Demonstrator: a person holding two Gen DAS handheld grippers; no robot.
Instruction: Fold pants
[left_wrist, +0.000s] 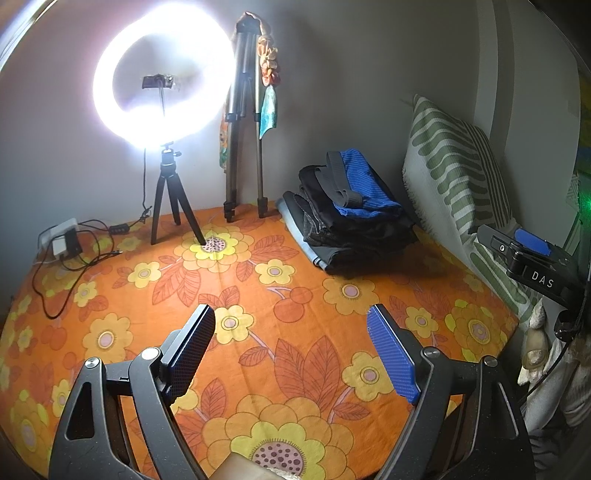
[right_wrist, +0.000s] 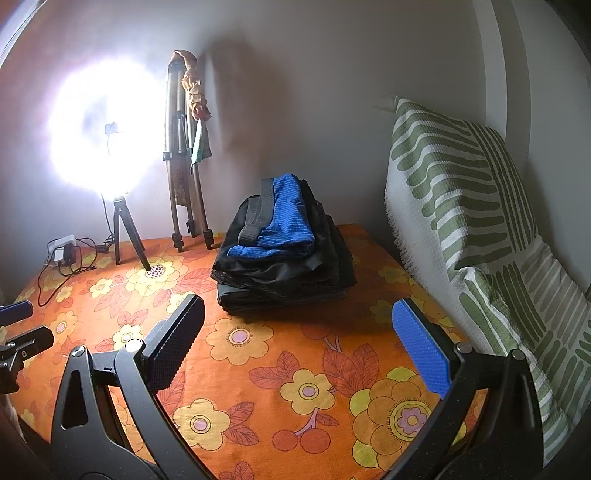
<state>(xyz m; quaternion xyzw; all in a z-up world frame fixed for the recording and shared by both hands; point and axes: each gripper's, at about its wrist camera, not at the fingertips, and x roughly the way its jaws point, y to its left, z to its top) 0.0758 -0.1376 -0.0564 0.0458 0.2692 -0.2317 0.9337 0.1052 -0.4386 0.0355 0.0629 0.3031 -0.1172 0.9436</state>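
Observation:
A stack of folded dark pants (left_wrist: 354, 236) with a blue striped garment (left_wrist: 365, 184) on top lies at the back right of the orange flowered bedsheet (left_wrist: 258, 295). The stack also shows in the right wrist view (right_wrist: 284, 273), with the blue garment (right_wrist: 284, 221) on top. My left gripper (left_wrist: 291, 317) is open and empty, hovering above the sheet well in front of the stack. My right gripper (right_wrist: 299, 314) is open and empty, just in front of the stack. The right gripper's body shows at the right edge of the left wrist view (left_wrist: 535, 266).
A lit ring light on a small tripod (left_wrist: 166, 96) and a folded tripod (left_wrist: 243, 129) stand at the back wall. A charger and cables (left_wrist: 66, 243) lie at the back left. A green striped pillow (right_wrist: 472, 229) leans on the right.

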